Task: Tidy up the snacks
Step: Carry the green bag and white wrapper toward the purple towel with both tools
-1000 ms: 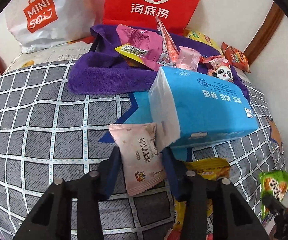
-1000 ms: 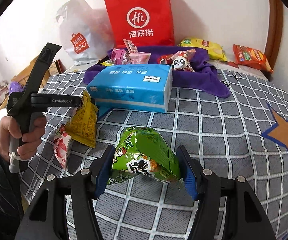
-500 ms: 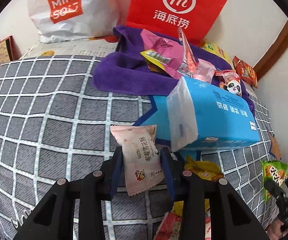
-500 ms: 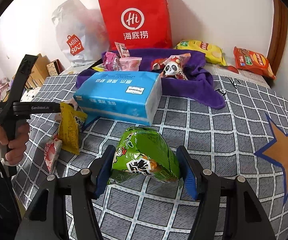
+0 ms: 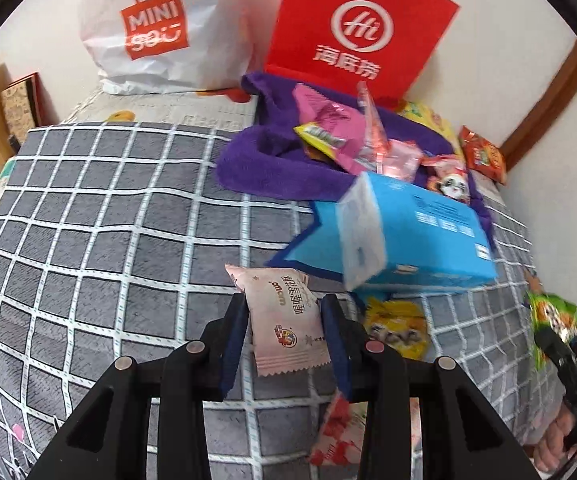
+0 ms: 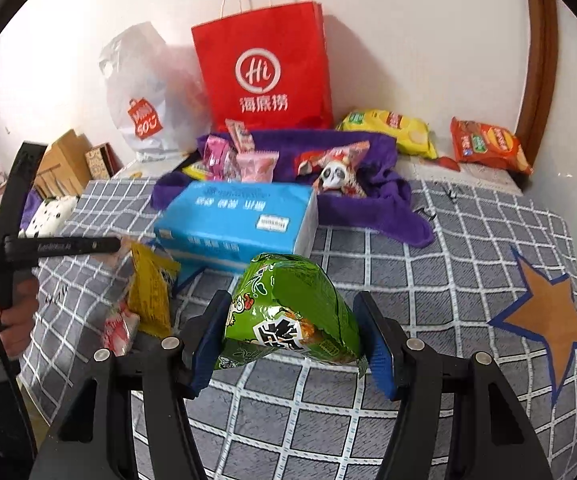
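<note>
glossy foil green snack pack (image 6: 288,312), matt pink wrapper (image 5: 284,320), fuzzy purple cloth (image 5: 256,160), shiny plastic tissue pack (image 6: 236,220).

A white wall (image 6: 428,40) with brown wooden trim (image 6: 540,56) backed the bed's grey checked blanket (image 5: 100,240).

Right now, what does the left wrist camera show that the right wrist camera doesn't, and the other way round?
Only the left wrist view shows the left gripper holding the pale pink packet. Only the right wrist view shows the orange star on the grid blanket. Both show the red bag, purple towel, blue tissue pack and the green snack bag in the right gripper.
</note>
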Demonstrator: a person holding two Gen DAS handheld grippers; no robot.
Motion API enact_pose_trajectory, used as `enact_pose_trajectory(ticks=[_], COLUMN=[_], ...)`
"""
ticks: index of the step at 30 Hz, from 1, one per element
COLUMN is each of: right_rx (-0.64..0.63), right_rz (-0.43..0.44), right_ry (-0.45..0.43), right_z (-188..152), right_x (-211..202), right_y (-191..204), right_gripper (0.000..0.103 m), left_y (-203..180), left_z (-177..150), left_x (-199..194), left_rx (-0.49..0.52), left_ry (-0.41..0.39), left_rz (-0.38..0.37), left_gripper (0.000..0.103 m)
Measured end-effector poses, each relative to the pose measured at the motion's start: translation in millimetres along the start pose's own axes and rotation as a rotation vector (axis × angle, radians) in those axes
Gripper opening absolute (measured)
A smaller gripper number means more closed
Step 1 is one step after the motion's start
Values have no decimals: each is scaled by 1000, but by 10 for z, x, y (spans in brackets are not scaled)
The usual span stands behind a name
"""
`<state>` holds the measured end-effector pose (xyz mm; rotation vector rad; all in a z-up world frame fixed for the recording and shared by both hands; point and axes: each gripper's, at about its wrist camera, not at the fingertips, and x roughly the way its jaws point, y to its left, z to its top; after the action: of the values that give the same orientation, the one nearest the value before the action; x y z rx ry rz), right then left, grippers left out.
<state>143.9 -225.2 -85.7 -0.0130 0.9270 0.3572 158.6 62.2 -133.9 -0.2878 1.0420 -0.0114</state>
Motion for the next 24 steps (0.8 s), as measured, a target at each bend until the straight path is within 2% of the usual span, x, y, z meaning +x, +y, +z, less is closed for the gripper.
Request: enact_pose_trajectory(ticks=[12, 18, 24], right_rx=[54, 100, 79], right_rz=[-57, -61, -88], right_ry=[-52, -46, -70], right_z=[238, 412, 676], right_x=[-125, -71, -72], right_y=[137, 189, 279], right_gripper=[62, 62, 62], left_y=[-213, -403, -585], left_z=[42, 238, 440], left_x=[-337, -471, -555], left_rx=[105, 172, 227], left_ry=[-31, -48, -73], left_rz=[-112, -177, -193], left_gripper=[36, 36, 36])
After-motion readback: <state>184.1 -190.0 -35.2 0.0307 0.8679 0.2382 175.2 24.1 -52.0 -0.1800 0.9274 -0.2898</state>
